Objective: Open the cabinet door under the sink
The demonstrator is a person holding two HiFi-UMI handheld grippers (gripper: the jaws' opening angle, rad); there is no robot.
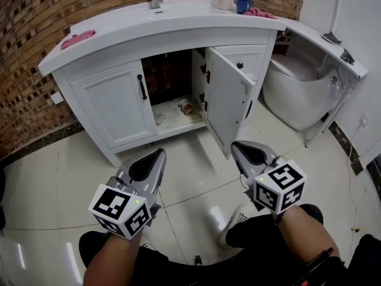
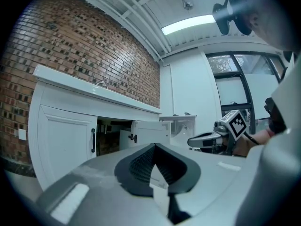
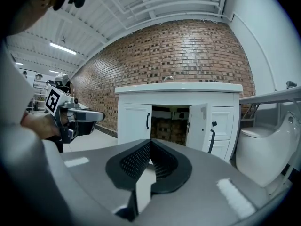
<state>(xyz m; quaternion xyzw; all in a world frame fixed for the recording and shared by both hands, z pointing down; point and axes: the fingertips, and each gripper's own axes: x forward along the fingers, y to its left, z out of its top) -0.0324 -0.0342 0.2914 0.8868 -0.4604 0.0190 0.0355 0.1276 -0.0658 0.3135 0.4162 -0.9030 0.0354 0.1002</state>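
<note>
The white cabinet under the sink [image 1: 161,18] has two doors. Its right door [image 1: 229,100] is swung wide open toward me, its black handle on the far face. The left door [image 1: 116,106] is closed, black handle [image 1: 142,87] upright. My left gripper [image 1: 159,152] and right gripper [image 1: 235,145] hover over the floor in front of the cabinet, well short of it, both shut and empty. The left gripper view shows its shut gripper [image 2: 154,145] facing the closed door [image 2: 66,140]. In the right gripper view the shut gripper [image 3: 150,141] faces the open door [image 3: 198,121].
Inside the open compartment lies a small can or cup [image 1: 186,106]. A pink cloth [image 1: 77,39] and cups [image 1: 225,0] sit on the counter. A white toilet [image 1: 297,88] stands right of the cabinet. A brick wall runs behind, glossy floor tiles below.
</note>
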